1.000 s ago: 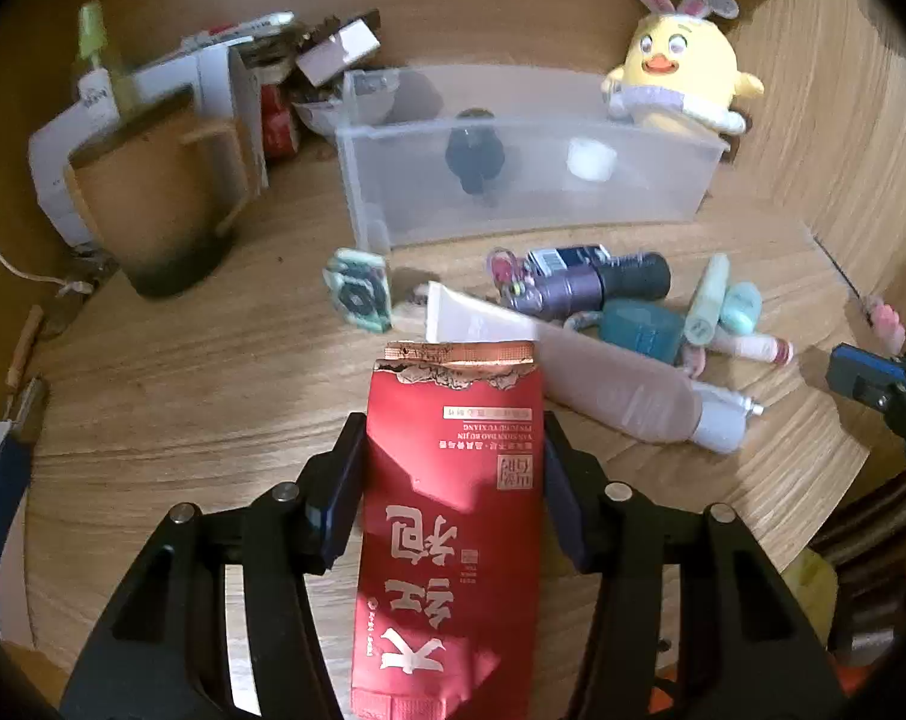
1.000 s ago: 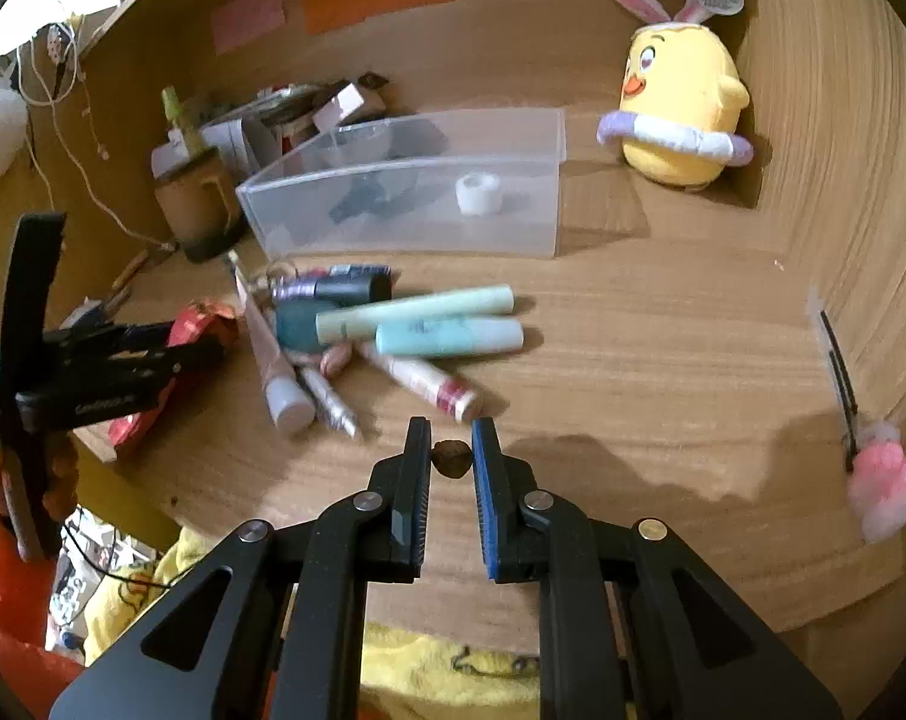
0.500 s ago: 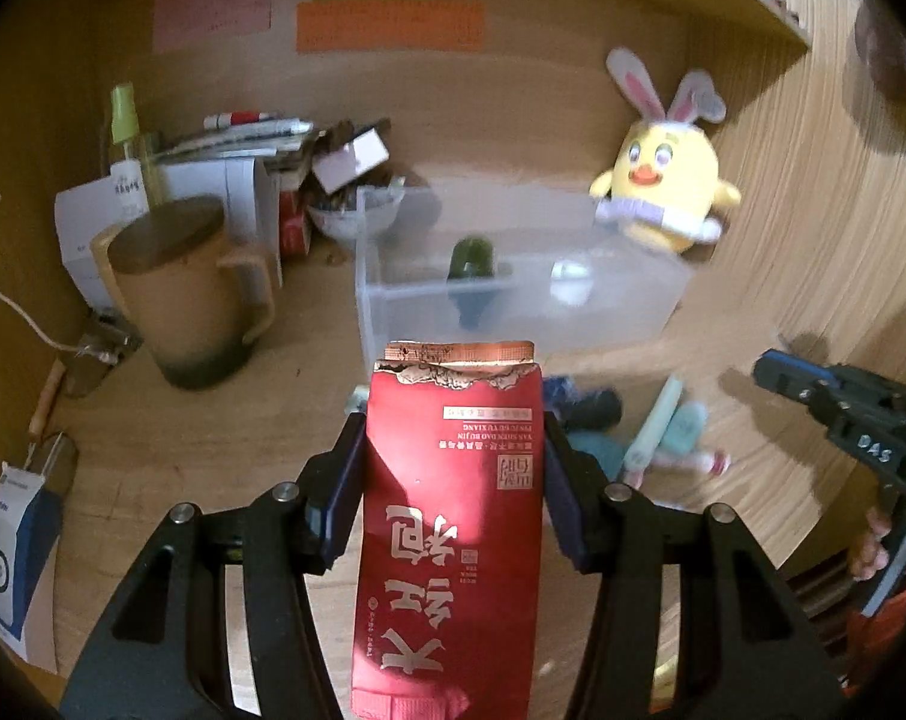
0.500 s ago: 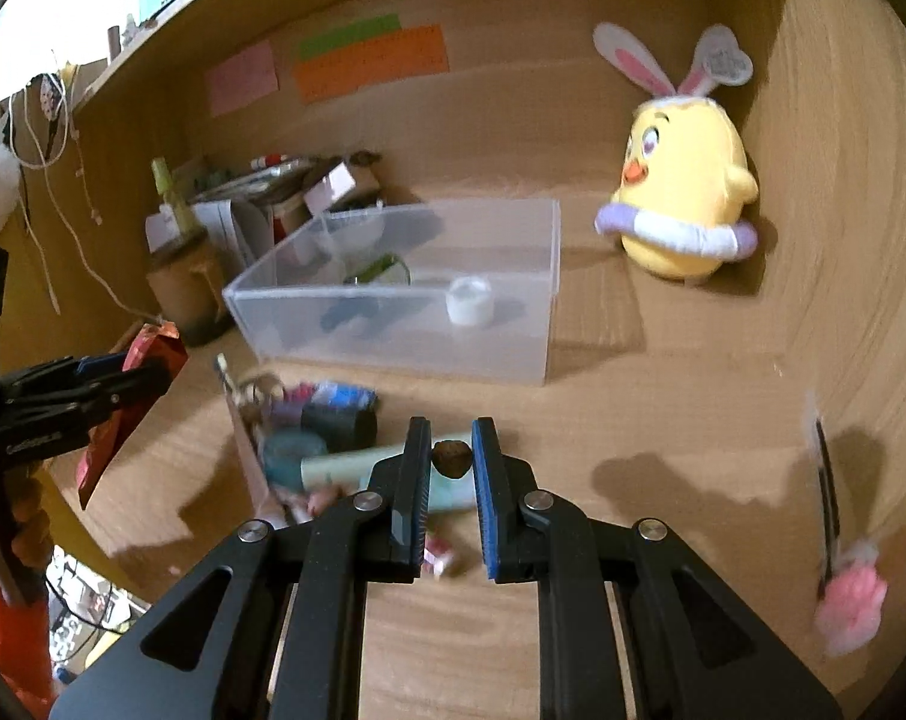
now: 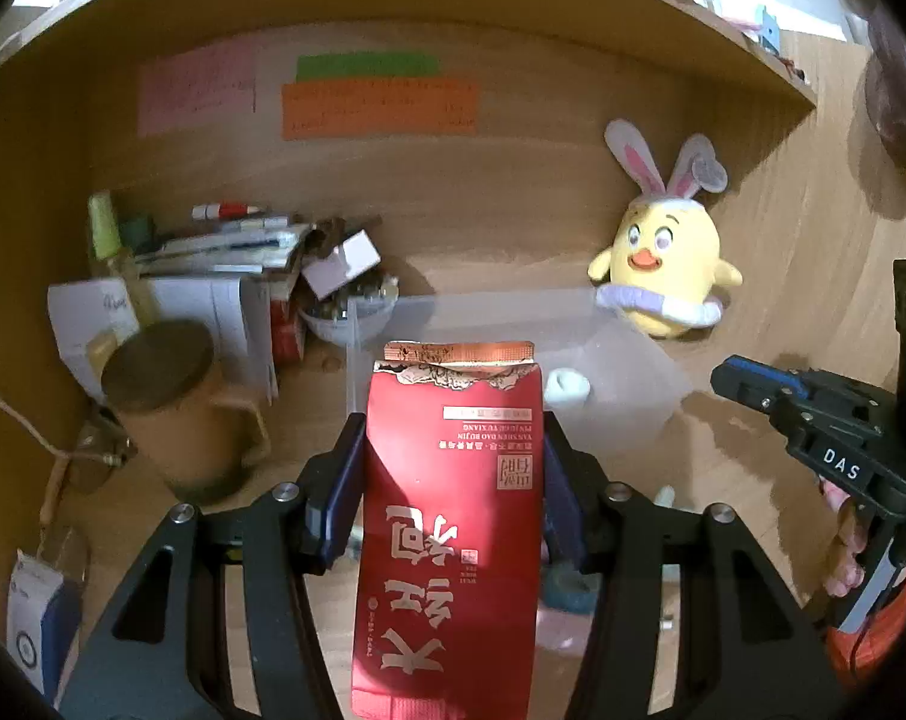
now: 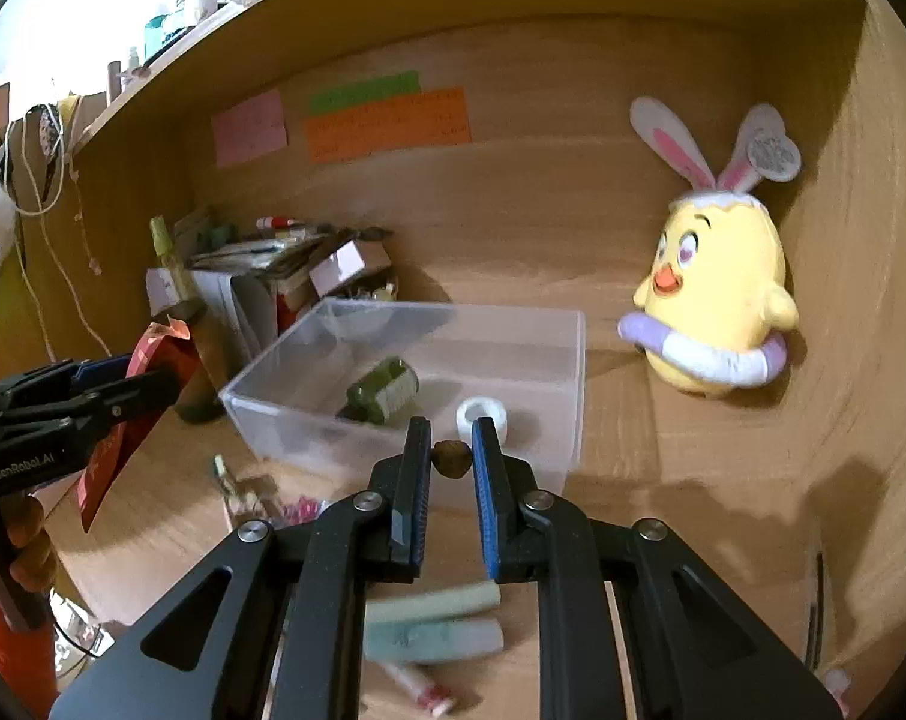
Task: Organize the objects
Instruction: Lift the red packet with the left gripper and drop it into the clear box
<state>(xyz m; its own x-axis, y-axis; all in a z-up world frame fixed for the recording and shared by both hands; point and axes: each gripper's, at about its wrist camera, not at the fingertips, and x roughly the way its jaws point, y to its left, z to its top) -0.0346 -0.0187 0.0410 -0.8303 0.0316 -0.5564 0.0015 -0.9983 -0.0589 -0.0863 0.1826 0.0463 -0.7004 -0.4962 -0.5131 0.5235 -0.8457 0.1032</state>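
Wooden desk [image 6: 663, 480], left gripper [image 5: 453, 474] clamping red packet [image 5: 450, 540], right gripper [image 6: 451, 459] pinching brown nut [image 6: 451, 458]

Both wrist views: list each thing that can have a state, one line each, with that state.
left gripper: shut on the red packet
red packet: top torn open, held off the desk
right gripper: shut on a small brown object
small brown object: pinched at the fingertips
clear bin: no lid, holds a green bottle and white tape roll
green bottle: lying on its side
brown mug: upright, lid on
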